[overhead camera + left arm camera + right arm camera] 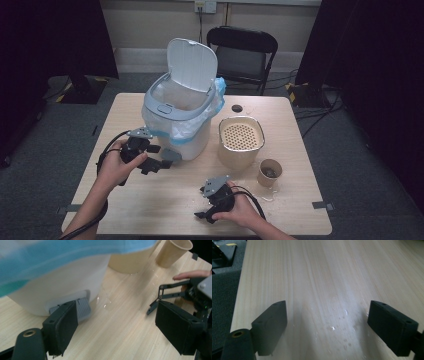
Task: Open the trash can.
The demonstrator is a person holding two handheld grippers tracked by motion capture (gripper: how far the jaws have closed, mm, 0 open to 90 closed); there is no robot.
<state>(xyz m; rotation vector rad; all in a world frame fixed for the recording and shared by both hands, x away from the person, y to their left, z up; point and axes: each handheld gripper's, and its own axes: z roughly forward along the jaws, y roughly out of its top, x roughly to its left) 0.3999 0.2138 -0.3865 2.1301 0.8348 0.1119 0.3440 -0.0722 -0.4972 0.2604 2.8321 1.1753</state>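
A white pedal bin (180, 117) stands at the table's back left with its lid up and a blue-edged liner bag folded over its rim. My left gripper (159, 159) is open just in front of the bin's grey foot pedal (172, 155). In the left gripper view the pedal (82, 308) lies right behind the left jaw, and my left gripper (115, 320) holds nothing. My right gripper (201, 202) rests low near the front edge and points left. It is open over bare wet wood in the right gripper view (327, 317).
A beige tub (241, 142) with a perforated insert stands right of the bin, and a paper cup (270, 173) sits in front of it. Water drops (334, 327) spot the table. A small dark disc (237, 108) lies near the far edge, with a black chair (242, 50) behind.
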